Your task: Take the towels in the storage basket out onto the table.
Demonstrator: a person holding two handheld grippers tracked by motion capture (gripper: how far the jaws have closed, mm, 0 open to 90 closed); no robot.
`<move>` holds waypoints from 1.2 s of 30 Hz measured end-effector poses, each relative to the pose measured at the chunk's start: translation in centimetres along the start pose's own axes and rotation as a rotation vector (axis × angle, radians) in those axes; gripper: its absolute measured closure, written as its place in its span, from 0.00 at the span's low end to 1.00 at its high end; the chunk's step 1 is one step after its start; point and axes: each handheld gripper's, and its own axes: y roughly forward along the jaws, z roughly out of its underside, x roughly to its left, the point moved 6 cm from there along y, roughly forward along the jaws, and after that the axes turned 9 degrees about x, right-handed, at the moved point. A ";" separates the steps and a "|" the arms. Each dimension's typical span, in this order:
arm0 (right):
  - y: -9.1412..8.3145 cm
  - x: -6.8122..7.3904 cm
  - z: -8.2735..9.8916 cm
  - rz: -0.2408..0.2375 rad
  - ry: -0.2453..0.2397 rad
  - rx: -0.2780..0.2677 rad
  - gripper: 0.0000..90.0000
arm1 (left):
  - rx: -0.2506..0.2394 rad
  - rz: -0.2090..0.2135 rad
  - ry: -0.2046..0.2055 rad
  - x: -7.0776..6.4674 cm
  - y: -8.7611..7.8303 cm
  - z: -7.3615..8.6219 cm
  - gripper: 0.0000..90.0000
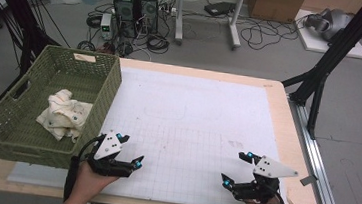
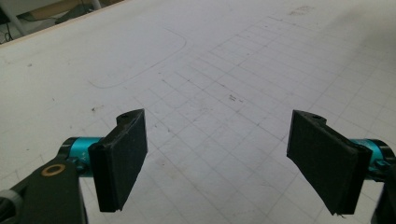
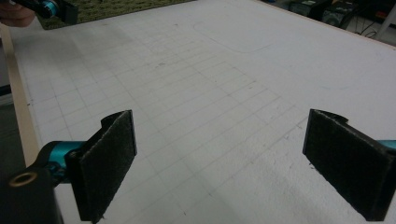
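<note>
We hold both tools low over the gridded white mat (image 1: 191,128), with nothing between the jaws of either one. The left gripper (image 1: 131,150) stands wide open just beside the green woven basket (image 1: 104,99); the right gripper (image 1: 235,168) is spread open too, well apart near the table's other edge. The cream cloth (image 1: 65,113) lies crumpled on the basket's floor, toward its near wall (nothing else is in there). To fetch it well, we judge the left tool should lift clear over the rim, then come down on a raised fold, pinching fabric only and not the weave beneath.
</note>
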 end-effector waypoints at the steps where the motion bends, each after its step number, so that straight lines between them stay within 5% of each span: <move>1: 0.0 0.0 0.0 -0.004 0.004 0.005 0.10 | 0.003 0.001 0.001 0.0 0.0 0.0 0.23; 36: 0.0 -0.1 0.2 0.002 -0.005 0.012 0.10 | -0.022 0.045 0.009 -0.9 -0.6 -0.9 0.24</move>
